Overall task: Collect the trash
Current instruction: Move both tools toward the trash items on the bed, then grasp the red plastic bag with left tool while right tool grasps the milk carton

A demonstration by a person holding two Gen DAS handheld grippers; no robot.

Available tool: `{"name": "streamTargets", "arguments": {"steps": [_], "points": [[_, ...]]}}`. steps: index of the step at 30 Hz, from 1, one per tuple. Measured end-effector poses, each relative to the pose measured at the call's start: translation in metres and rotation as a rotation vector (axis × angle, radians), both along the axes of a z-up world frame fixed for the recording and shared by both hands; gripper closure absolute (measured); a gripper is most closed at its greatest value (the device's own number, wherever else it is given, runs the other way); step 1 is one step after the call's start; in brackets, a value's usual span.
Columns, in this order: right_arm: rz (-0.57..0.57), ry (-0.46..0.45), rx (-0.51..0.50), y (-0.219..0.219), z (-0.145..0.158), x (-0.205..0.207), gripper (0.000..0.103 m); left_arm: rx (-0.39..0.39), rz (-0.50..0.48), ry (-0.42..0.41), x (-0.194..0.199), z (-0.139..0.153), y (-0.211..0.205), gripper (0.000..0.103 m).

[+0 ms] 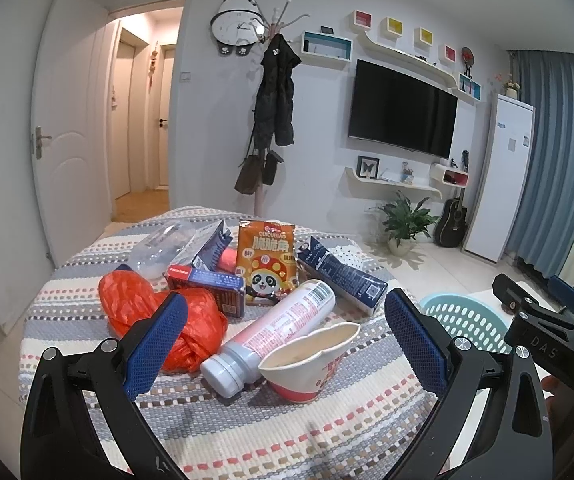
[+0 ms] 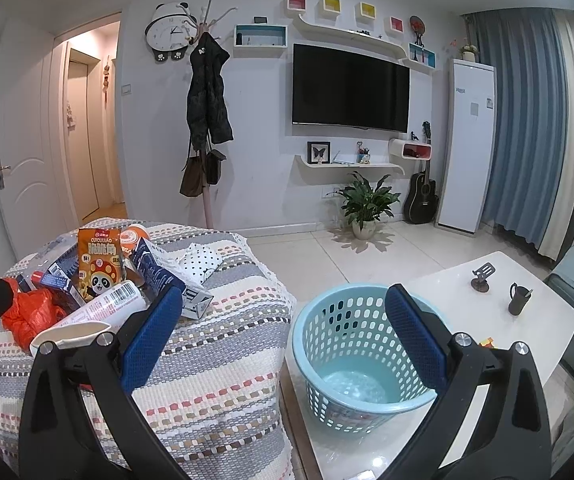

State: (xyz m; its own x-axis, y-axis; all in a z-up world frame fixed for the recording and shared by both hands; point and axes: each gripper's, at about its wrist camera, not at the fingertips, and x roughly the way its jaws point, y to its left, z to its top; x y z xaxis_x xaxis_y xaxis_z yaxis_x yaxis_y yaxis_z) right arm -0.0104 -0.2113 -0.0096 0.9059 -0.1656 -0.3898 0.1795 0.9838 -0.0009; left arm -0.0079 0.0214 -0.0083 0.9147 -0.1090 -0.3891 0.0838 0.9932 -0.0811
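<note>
The left gripper [image 1: 285, 334] hangs over the near part of the striped woven cover [image 1: 247, 432], jaws spread wide with nothing between the blue pads [image 1: 159, 344]. Just ahead of it the trash lies in a heap toward the cover's middle: a crushed paper cup [image 1: 307, 360] on its side, nearest the near edge, touching a white bottle [image 1: 275, 332] that lies flat with its grey cap pointing to the near edge. An orange plastic bag [image 1: 159, 312] sits crumpled toward the left edge. Behind are a red-and-blue carton [image 1: 211, 284], an orange snack packet [image 1: 265, 260], a dark blue carton [image 1: 343, 276] toward the right edge, and a clear plastic bottle [image 1: 167, 246] at the far left. The near strip of cover is bare.

The right gripper [image 2: 283, 336] is also spread open and empty, held past the cover's right edge, above the gap beside the light blue perforated basket [image 2: 327, 364]. The basket stands on the near corner of a white table [image 2: 527, 320], just beside the cover's draped right edge.
</note>
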Motion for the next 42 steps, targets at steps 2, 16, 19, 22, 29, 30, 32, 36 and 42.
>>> {"name": "streamTargets", "arguments": {"steps": [2,16,19,22,29,30,32,36,42], "points": [[0.0,-0.001,-0.001,0.0,0.0,0.0,0.006,-0.001,-0.001,0.0,-0.001,-0.001,-0.001,0.007],[0.01,0.004,-0.008,0.002,-0.002,0.0,0.009,-0.003,0.002,0.003,0.0,0.001,0.001,0.007],[0.014,0.016,-0.013,0.003,-0.003,0.001,0.011,-0.002,0.001,0.005,0.0,0.001,0.001,0.007],[0.022,0.034,-0.033,0.005,-0.003,0.003,0.015,0.002,0.004,0.003,0.0,0.001,0.002,0.007],[0.085,0.039,-0.004,0.014,-0.004,0.016,0.034,-0.012,0.056,0.01,0.001,0.003,0.034,0.007],[0.102,0.05,0.003,0.015,-0.005,0.02,0.039,-0.016,0.064,0.013,0.001,0.004,0.04,0.007],[0.131,0.06,0.012,0.02,-0.006,0.031,0.048,-0.024,0.065,0.031,0.003,0.003,0.053,0.007],[0.196,0.074,0.025,0.03,-0.008,0.054,0.058,-0.084,0.067,0.108,0.016,-0.005,0.085,0.007],[0.284,0.113,-0.008,0.053,-0.016,0.093,0.058,-0.211,0.038,0.242,0.046,-0.03,0.108,0.008]]}}
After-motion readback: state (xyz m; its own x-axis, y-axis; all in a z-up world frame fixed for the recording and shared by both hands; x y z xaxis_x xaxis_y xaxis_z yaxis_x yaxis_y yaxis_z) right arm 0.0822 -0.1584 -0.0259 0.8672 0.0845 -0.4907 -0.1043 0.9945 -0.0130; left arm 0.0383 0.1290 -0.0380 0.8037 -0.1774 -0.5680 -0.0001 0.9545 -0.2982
